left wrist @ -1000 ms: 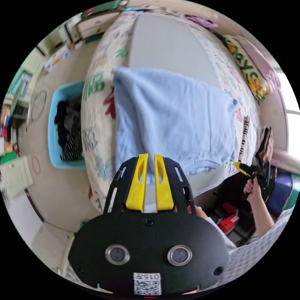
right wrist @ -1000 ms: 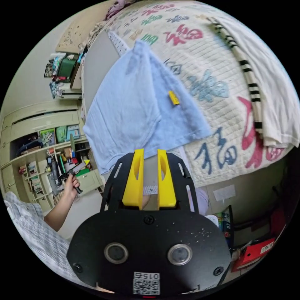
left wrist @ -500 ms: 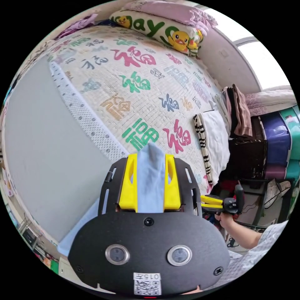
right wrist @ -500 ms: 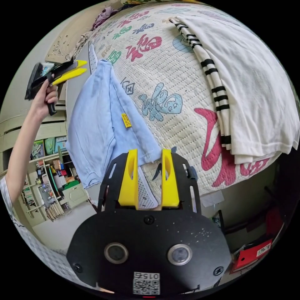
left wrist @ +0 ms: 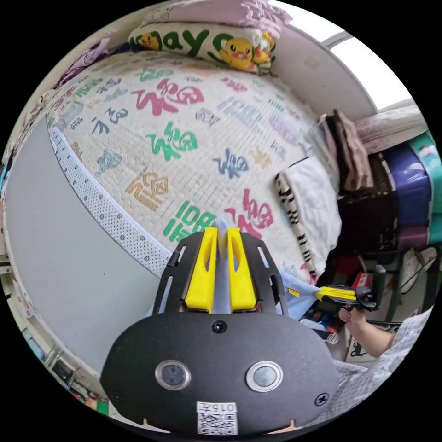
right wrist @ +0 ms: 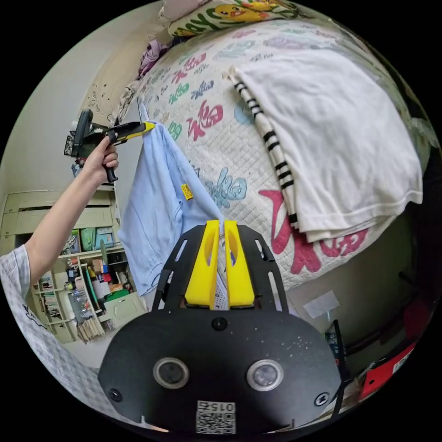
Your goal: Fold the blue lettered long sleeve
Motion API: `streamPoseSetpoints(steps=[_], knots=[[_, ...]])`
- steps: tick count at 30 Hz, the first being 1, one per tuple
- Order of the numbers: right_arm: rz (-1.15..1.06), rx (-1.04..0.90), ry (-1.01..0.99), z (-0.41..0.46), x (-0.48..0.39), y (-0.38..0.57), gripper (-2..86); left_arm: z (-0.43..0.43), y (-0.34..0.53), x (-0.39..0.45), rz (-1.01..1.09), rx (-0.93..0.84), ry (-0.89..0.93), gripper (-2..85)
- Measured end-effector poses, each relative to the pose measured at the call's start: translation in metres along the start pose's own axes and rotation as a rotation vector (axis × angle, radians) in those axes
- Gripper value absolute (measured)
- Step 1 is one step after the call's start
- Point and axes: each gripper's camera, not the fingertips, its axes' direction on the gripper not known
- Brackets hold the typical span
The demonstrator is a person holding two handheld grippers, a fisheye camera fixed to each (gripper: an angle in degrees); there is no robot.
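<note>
Both grippers pinch the blue shirt [right wrist: 156, 216] above a lettered quilt [left wrist: 184, 142].

A second ago the blue shirt [right wrist: 159, 207] lay folded flat on the bed [right wrist: 239, 152] with both grippers off it. Half a second ago the left gripper [left wrist: 220, 251] had cloth between wide jaws; now they have squeezed tight on a thin ridge of it. The right gripper [right wrist: 220, 251] has also closed on a corner, and the shirt now hangs lifted between the two.
</note>
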Motion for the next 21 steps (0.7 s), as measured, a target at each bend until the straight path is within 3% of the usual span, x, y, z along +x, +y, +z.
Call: streamPoseSetpoints(steps=[4,8,15,18,21], knots=[[-0.105,0.168,0.066,-0.079,-0.049,-0.016,0.6,-0.067,0.018,-0.015,0.005,0.233,0.212,3.3],[-0.285,0.131,-0.027,-0.096,-0.132,-0.012,0.6,-0.127,0.089,-0.060,-0.047,0.371,0.320,3.7],[-0.609,-0.291,-0.215,0.025,-0.316,0.035,0.5,-0.162,0.288,-0.199,-0.471,0.501,0.438,4.7],[-0.652,-0.424,-0.193,0.091,-0.368,0.045,0.5,-0.146,0.377,-0.251,-0.759,0.521,0.474,7.4],[-0.675,-0.465,-0.104,0.131,-0.410,0.043,0.5,-0.130,0.431,-0.276,-0.898,0.692,0.676,13.0]])
